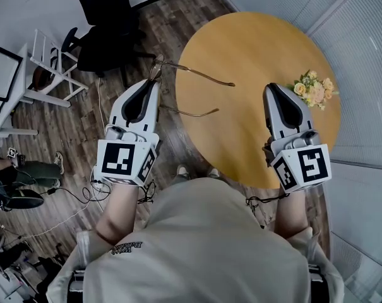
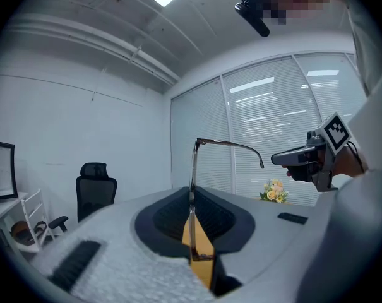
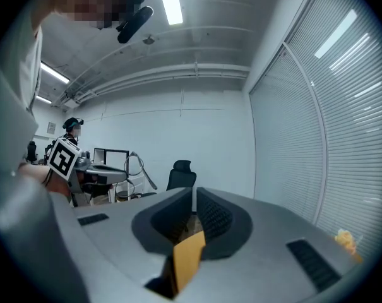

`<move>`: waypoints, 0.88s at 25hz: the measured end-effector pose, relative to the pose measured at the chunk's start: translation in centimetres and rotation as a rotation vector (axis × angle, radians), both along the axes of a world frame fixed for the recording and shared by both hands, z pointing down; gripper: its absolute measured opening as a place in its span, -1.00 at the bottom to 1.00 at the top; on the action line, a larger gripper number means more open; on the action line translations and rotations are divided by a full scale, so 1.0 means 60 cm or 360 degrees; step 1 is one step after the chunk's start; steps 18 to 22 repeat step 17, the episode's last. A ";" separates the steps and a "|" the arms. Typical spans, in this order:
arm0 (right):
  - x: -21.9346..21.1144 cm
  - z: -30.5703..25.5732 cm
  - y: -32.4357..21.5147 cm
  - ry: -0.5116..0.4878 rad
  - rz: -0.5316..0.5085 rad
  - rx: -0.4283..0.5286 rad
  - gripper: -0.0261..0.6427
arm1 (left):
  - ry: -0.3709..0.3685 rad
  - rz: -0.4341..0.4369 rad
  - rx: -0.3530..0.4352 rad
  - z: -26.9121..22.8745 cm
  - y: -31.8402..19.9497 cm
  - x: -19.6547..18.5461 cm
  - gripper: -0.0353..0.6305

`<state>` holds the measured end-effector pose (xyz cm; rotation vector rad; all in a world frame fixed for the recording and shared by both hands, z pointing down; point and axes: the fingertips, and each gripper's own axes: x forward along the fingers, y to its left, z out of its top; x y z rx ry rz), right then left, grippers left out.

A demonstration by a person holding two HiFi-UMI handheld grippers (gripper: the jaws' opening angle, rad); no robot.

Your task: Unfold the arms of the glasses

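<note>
Thin gold-toned metal glasses (image 1: 203,76) are held off the table (image 1: 254,43), clamped at the front frame between the closed jaws of the left gripper (image 1: 154,84). In the left gripper view the frame wire runs upright through the jaw slit, and one arm bends away to the right at the top.

Orientation: both arms project from the left gripper toward the right gripper (image 1: 271,88), with their long axes running roughly left to right above the near part of the table. Both appear to be swung out already.

Right gripper: the jaws are drawn together to a narrow slit with nothing between them. It stands apart from the glasses. The hooked tip of the farther arm is the part nearest to it.

Any further opening falls to the right gripper, which would approach from the tip side.
</note>
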<state>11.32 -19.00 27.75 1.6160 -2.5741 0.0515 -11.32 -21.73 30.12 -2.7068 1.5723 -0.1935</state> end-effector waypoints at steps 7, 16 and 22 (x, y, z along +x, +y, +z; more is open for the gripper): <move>-0.012 -0.015 -0.002 0.0010 -0.0031 0.0026 -0.79 | -0.0017 -0.0001 -0.0005 0.000 -0.002 -0.001 -0.77; -0.017 -0.011 -0.002 0.0017 -0.0027 0.0012 -0.79 | -0.0012 -0.0009 -0.0006 0.000 -0.002 -0.012 -0.77; -0.017 -0.011 -0.001 0.0019 -0.0026 0.0009 -0.79 | -0.0012 -0.0009 -0.0006 -0.001 -0.001 -0.013 -0.77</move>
